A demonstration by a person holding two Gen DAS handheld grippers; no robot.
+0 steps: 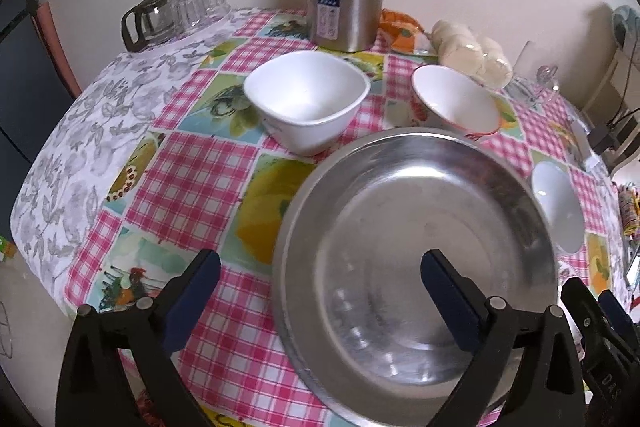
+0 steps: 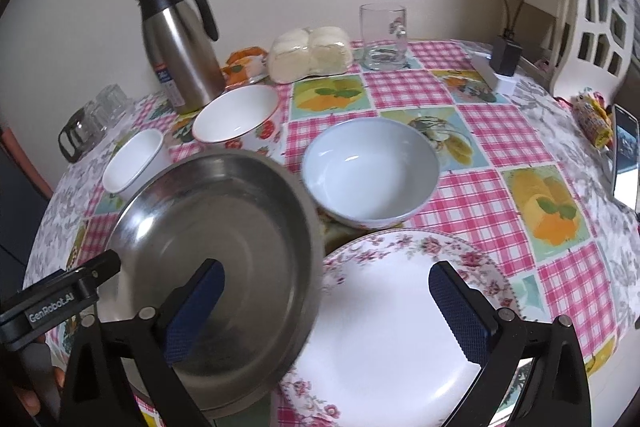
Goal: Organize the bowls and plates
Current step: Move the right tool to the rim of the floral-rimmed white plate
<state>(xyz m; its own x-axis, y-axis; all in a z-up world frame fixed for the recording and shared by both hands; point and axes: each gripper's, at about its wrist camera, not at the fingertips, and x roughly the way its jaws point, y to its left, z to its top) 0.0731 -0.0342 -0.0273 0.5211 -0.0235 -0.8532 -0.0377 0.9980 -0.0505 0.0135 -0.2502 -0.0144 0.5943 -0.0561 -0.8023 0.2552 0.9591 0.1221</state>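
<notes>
Both grippers are standing wide and empty: the left gripper (image 1: 320, 287) straddling the steel pan's (image 1: 420, 227) near rim, the right gripper (image 2: 326, 291) spanning pan and floral plate (image 2: 392, 327), which are overlapping. Stacking appears underway. Next, judging by layout, gathering the bowls (image 2: 370, 171) calls for a rim grip.

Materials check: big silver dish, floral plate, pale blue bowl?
Silver dish: looks like stainless steel, brushed grey sheen with blurred reflections. Floral plate: probably glazed ceramic or porcelain, glossy white with a printed pink rose rim; melamine not ruled out. Pale blue bowl: glossy, with sharp highlights; ceramic or melamine, can't tell.
</notes>
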